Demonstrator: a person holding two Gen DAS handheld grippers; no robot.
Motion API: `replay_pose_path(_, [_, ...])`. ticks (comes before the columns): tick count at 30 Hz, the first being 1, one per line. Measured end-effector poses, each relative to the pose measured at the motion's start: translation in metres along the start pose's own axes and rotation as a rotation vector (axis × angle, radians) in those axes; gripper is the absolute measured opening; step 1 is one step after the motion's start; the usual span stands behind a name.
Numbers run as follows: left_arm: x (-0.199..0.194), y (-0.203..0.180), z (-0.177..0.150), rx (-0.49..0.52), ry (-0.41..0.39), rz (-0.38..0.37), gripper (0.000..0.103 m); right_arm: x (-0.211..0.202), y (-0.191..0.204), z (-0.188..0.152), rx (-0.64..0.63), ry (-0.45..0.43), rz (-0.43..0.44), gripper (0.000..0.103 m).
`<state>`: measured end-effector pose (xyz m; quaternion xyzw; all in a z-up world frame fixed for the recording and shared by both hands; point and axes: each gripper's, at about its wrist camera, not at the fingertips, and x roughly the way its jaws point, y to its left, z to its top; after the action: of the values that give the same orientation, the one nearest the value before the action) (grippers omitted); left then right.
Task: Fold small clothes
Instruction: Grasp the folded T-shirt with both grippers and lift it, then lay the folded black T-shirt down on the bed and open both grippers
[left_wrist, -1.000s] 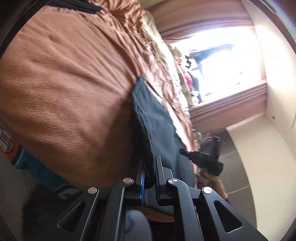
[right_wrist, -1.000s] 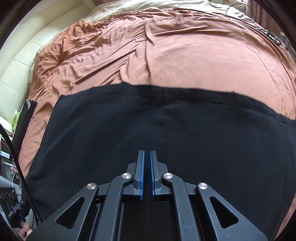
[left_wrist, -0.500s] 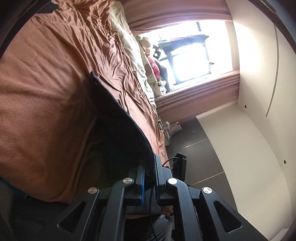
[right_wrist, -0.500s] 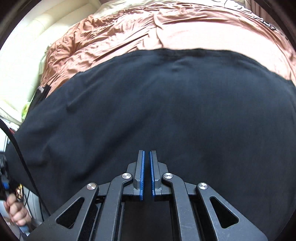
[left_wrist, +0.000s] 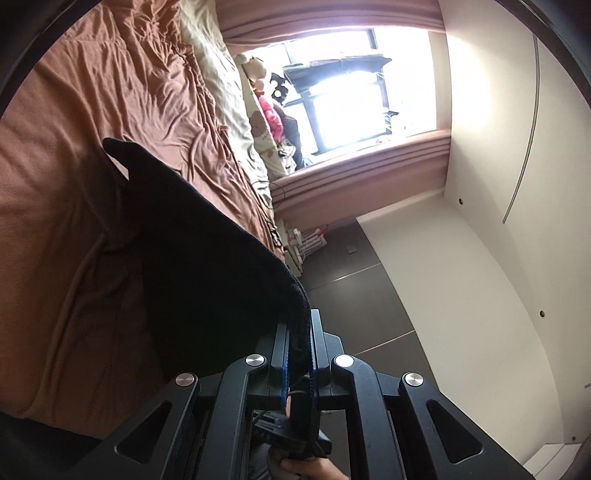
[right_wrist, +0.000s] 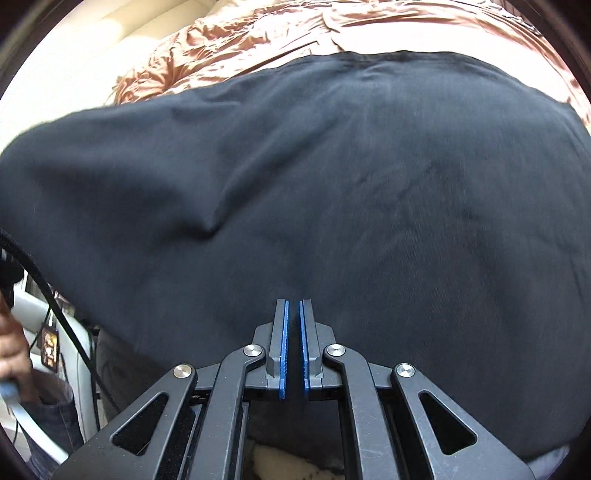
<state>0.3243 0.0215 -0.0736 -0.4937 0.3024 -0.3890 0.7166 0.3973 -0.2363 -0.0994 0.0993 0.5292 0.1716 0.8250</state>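
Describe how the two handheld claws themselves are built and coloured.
Both look alike. The left claw and right claw are matte black linkage frames with triangular cut-outs and round silver pivot bolts. Each has two narrow flat fingers lined with blue ribbed pads. A black cable runs past the right claw's left side.
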Motion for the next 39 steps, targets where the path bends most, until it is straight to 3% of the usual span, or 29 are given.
replay_pose_path(8, [0.028, -0.021, 0.004, 0.005, 0.034, -0.058, 0.008, -0.010, -0.001, -0.020, -0.021, 0.031, 0.043, 0.003])
replay_pose_path(18, [0.068, -0.054, -0.002, 0.052, 0.102, -0.103, 0.008, -0.075, -0.033, -0.021, -0.009, -0.119, 0.069, 0.003])
replay_pose_path(19, [0.074, -0.057, -0.004, 0.058, 0.114, -0.106, 0.008, -0.081, -0.037, -0.021, -0.005, -0.135, 0.066, 0.006])
replay_pose_path(21, [0.084, -0.063, -0.007, 0.067, 0.134, -0.111, 0.008, -0.093, -0.043, -0.023, 0.003, -0.163, 0.058, 0.023])
replay_pose_path(22, [0.091, -0.067, -0.009, 0.074, 0.148, -0.113, 0.008, -0.098, -0.046, -0.023, 0.006, -0.178, 0.054, 0.043])
replay_pose_path(23, [0.097, -0.069, -0.010, 0.078, 0.157, -0.114, 0.008, -0.105, -0.048, -0.026, 0.009, -0.200, 0.048, 0.057])
replay_pose_path(39, [0.210, -0.084, -0.063, 0.121, 0.389, -0.109, 0.008, -0.164, -0.103, -0.079, 0.131, -0.290, 0.009, 0.058])
